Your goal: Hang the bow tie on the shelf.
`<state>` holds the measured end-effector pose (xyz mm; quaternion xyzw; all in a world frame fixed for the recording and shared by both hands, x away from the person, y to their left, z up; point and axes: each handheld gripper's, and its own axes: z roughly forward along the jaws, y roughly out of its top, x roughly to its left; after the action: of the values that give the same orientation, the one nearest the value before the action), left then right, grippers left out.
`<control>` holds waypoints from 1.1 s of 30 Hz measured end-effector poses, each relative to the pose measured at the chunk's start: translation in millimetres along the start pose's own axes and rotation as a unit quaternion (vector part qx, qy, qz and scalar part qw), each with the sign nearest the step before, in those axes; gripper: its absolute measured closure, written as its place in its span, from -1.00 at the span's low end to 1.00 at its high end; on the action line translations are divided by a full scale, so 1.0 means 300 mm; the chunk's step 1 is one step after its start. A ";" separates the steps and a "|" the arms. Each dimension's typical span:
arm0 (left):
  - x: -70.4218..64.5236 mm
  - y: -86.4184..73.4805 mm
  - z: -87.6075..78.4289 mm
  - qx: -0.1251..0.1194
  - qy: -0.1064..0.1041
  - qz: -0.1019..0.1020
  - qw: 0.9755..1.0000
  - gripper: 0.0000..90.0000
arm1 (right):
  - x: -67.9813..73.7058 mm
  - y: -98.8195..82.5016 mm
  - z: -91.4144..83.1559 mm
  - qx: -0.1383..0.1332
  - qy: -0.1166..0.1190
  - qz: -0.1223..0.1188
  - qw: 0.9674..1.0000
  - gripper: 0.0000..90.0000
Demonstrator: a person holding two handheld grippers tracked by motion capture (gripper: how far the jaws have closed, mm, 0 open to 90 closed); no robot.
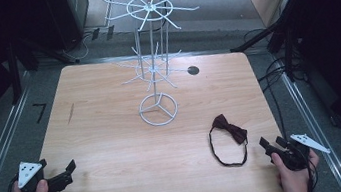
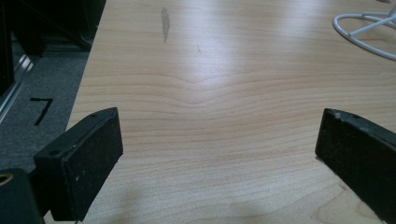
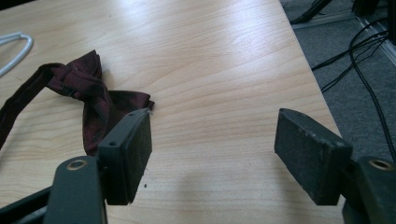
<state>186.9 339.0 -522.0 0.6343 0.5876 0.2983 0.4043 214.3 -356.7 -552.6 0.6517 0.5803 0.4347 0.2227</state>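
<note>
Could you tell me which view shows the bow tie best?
The high view: the whole bow tie with its strap loop lies on the table. The right gripper view shows its knot close, partly behind a jaw.

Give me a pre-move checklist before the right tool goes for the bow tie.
1. Right tool open: ok, jaws spread and empty.
2. Left tool out of the way: ok, open over bare wood at the table's near left corner.
3. Bow tie reachable: ok, it lies flat just ahead and left of the right tool.
4. Strap free: ok, looped on the table, apart from the rack.
5. Strap clasp closed: cannot tell.
</note>
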 end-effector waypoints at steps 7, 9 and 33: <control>0.000 0.001 0.001 0.002 0.000 0.002 1.000 -0.97 | 0.045 0.007 0.009 0.014 0.015 -0.024 0.999 -0.49; 0.000 0.001 0.002 0.001 0.000 0.000 1.000 -0.97 | 0.078 0.020 0.013 0.022 0.026 -0.029 0.999 -0.70; -0.006 0.001 0.003 0.006 0.001 0.008 1.000 -0.97 | 0.285 0.043 0.107 0.077 0.078 -0.064 0.992 -1.00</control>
<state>187.7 337.1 -522.0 0.6415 0.5844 0.2983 0.3974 243.7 -271.7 -532.7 0.5924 0.6684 0.4231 0.1529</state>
